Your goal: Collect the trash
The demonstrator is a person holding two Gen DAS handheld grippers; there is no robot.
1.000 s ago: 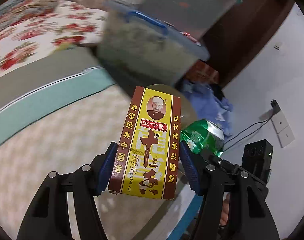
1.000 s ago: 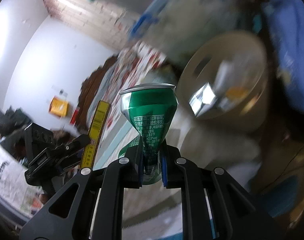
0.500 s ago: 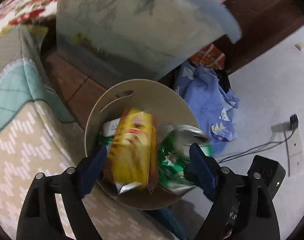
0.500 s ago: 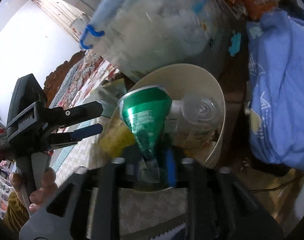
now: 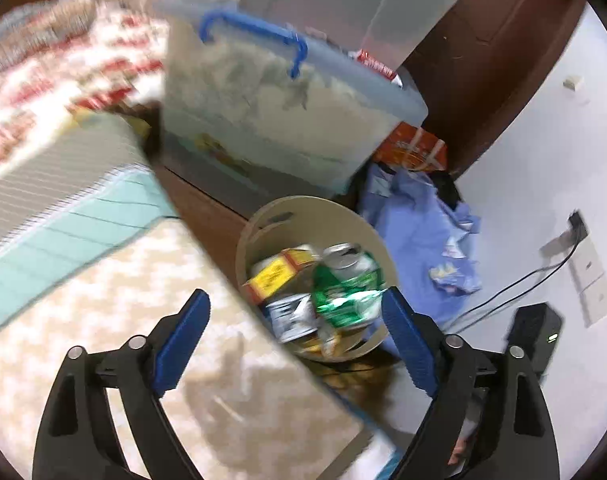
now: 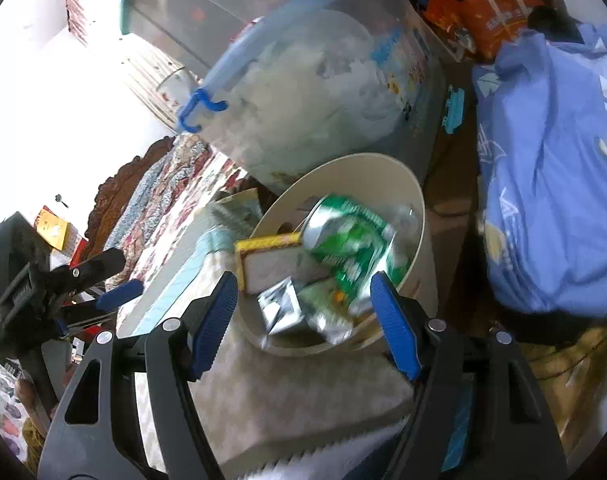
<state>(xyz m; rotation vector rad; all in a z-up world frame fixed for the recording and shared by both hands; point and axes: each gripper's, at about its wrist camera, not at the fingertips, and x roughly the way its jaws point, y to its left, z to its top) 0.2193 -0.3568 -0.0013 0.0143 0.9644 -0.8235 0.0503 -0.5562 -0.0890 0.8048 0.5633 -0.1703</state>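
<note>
Since a second ago both grippers have let go of their loads: the yellow box point(image 5: 281, 274) that the left gripper point(image 5: 295, 340) was clamping and the green can point(image 5: 349, 288) that the right gripper point(image 6: 303, 316) was squeezing are now lying inside the bin point(image 5: 263, 220).

The left gripper is standing wide open, its blue pads point(image 5: 181, 338) spread far apart with nothing between them, hanging over the edge of the patterned bed cover point(image 5: 83, 340) and looking down into the bin. The right gripper is likewise gaping, its blue pads point(image 6: 391, 320) framing the near rim of the bin point(image 6: 383, 168), empty.

In the bin the yellow box point(image 6: 269, 242) is lying tilted against the left side, and the crushed green can point(image 6: 351, 244) is resting just beside it to the right, touching it. Below them a silvery wrapper point(image 6: 281, 304) is sitting among other crumpled litter; motion blur is making the smaller pieces hard to identify.

The bin is standing on the floor between the bed and a heap of blue cloth point(image 6: 551, 184). Behind it a clear storage tub with a blue handle point(image 5: 255, 36) is looming, with an orange packet point(image 5: 411, 148) tucked beside it. In the right wrist view the left gripper point(image 6: 103, 284) is showing at the left edge, over the bed. A black cable point(image 5: 523, 280) is trailing along the white wall.
</note>
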